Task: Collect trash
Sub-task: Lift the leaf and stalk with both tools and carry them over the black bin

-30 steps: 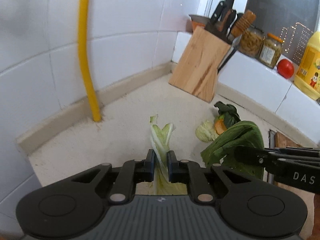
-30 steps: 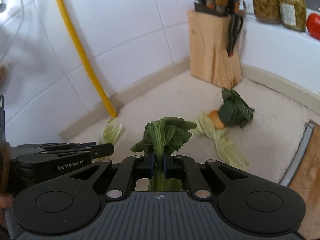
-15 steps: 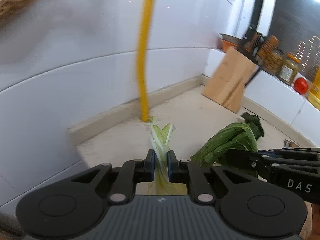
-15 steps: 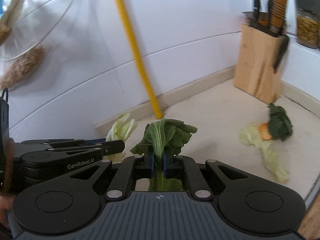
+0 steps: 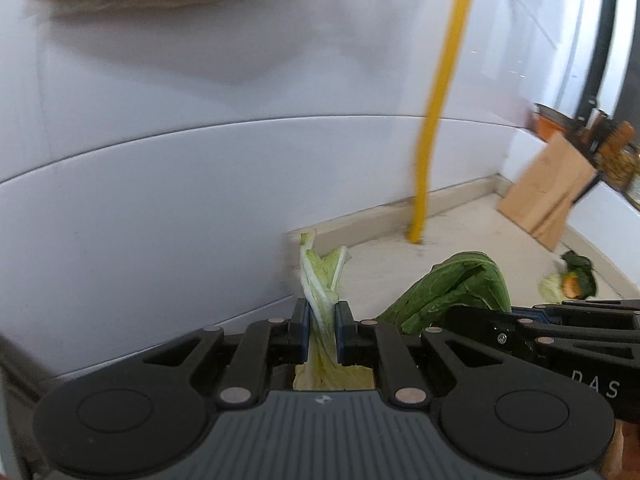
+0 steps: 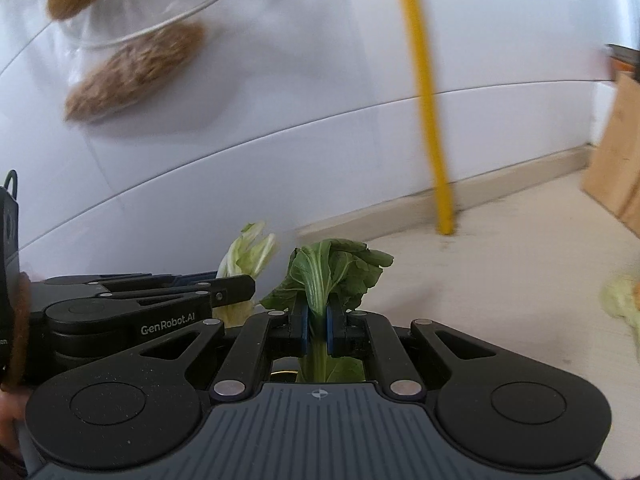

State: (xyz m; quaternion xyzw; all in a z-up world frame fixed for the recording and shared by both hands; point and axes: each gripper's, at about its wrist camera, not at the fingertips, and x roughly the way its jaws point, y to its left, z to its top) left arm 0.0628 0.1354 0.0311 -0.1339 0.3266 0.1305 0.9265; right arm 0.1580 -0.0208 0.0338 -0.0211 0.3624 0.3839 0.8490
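Jaws unchanged; knife block (image 5: 548, 196) farther right.

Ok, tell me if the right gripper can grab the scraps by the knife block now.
Probably not: the right gripper is shut on a green leaf, so its fingers are occupied, and the scraps lie well off across the counter.

The left gripper (image 6: 236, 288), seen at the left of the right wrist view, carries the white brand "GenRobot.AI" on its black body. The right gripper (image 5: 452, 316), at the right edge of the left wrist view, shows the white letters "DAS", cut off there.
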